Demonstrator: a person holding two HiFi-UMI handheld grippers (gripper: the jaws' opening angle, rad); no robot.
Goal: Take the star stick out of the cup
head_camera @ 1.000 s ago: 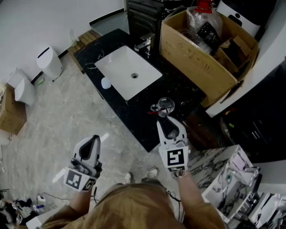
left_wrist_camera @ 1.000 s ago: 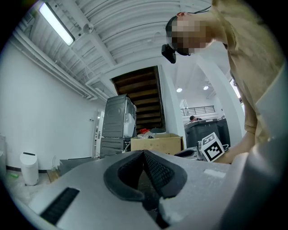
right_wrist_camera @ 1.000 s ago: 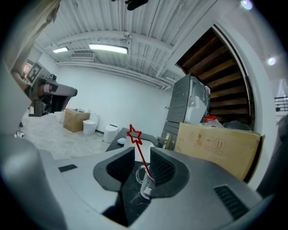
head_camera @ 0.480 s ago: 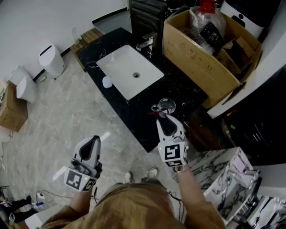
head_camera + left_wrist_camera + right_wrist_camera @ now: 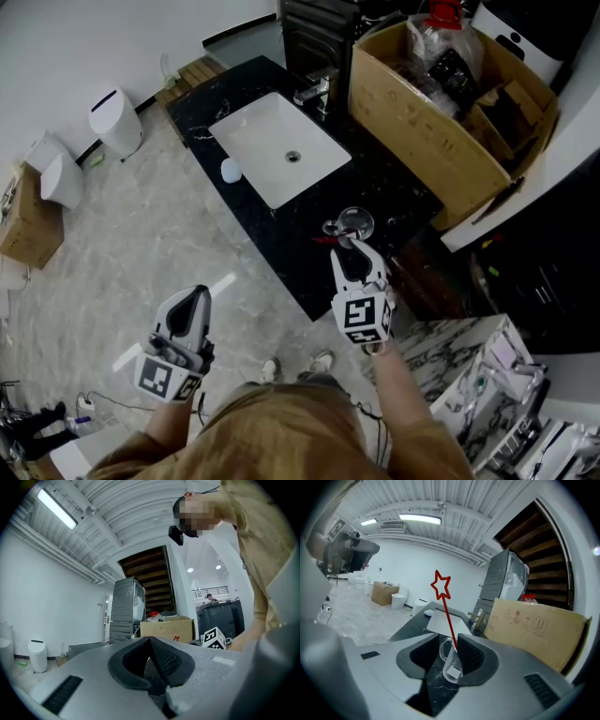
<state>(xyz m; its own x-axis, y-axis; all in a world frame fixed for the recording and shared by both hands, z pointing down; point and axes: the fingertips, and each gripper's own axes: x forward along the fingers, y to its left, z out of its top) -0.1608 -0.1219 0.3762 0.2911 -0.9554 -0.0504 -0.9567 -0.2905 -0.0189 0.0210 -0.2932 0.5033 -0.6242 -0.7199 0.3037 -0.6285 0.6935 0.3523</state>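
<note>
A clear glass cup [image 5: 353, 223] stands on the black counter [image 5: 394, 192] near its front edge. A thin red stick topped with a star outline [image 5: 440, 585] leans up out of the cup [image 5: 450, 662]. My right gripper [image 5: 350, 247] points at the cup from the near side. Its jaws are opening; in the right gripper view [image 5: 449, 645] the cup and the stick's lower part show in the gap, with nothing pressed by the pads. My left gripper [image 5: 195, 296] hangs low over the floor, far left of the counter, with its pads [image 5: 161, 656] together and nothing in them.
A white sink [image 5: 281, 150] with a faucet [image 5: 317, 92] is set in the counter beyond the cup. A big open cardboard box [image 5: 427, 122] full of clutter stands to the right. A small white object [image 5: 231, 170] lies by the sink. White bins [image 5: 116, 122] stand on the floor at left.
My right gripper has crept a little nearer to the cup and its jaws have widened. The left gripper has stayed where it was.
</note>
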